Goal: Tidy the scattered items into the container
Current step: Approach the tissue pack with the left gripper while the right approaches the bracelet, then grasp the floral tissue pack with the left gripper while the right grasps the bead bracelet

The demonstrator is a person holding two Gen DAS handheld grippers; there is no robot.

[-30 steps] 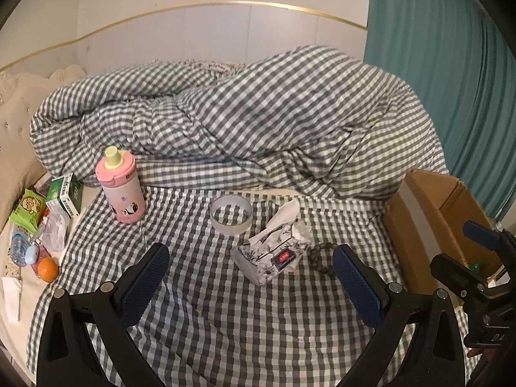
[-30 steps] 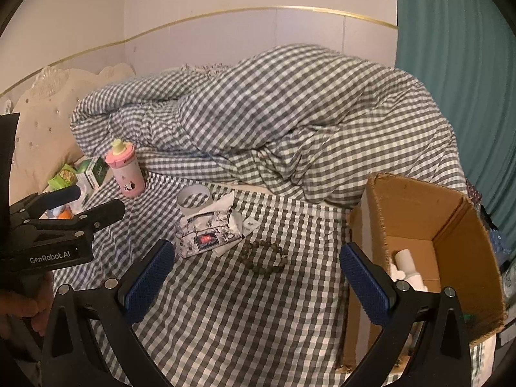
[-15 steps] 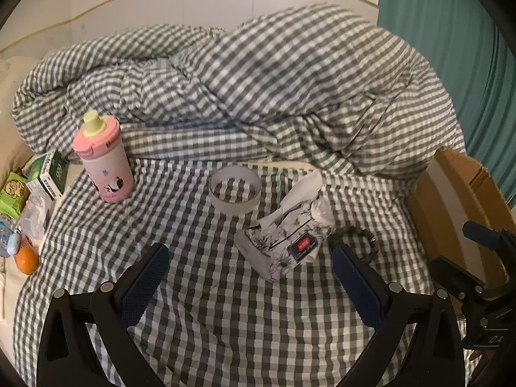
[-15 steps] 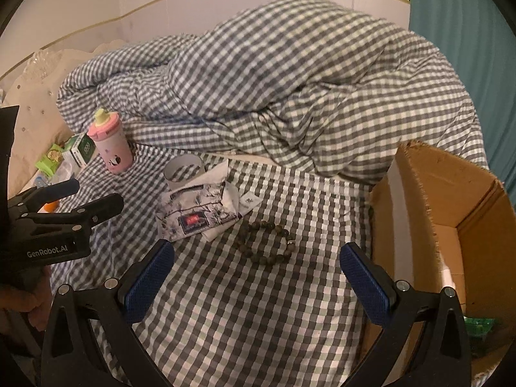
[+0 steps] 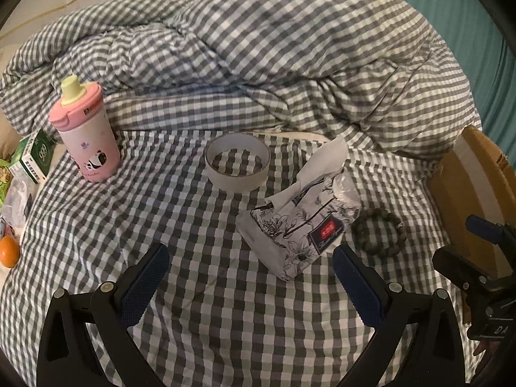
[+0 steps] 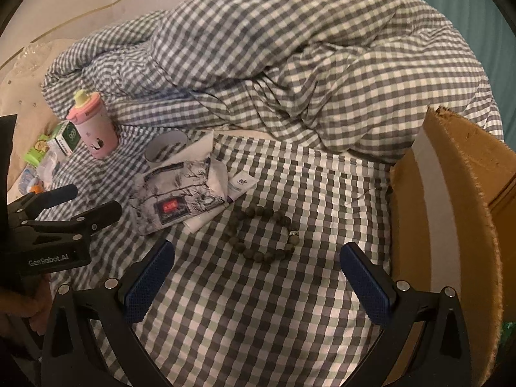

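Cardboard box (image 6: 451, 193) interior out of frame

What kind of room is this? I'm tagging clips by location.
Most likely a bedroom: items lie on a bed with a gingham sheet, a rumpled matching duvet is heaped behind, and a cream tufted headboard shows at the left. A teal curtain hangs at right.

At nine o'clock in your right wrist view, the black body of the left gripper (image 6: 93, 206) carries white lettering — "GenRobot.AI". At ten o'clock, the green-and-white cardboard carton (image 6: 66, 140) beside the pink cup shows "999" on its green face; your left wrist view shows the same numerals. The red label on the black-and-white floral tissue pack (image 6: 180, 195) — and the small white tag by it — are too blurred to read.
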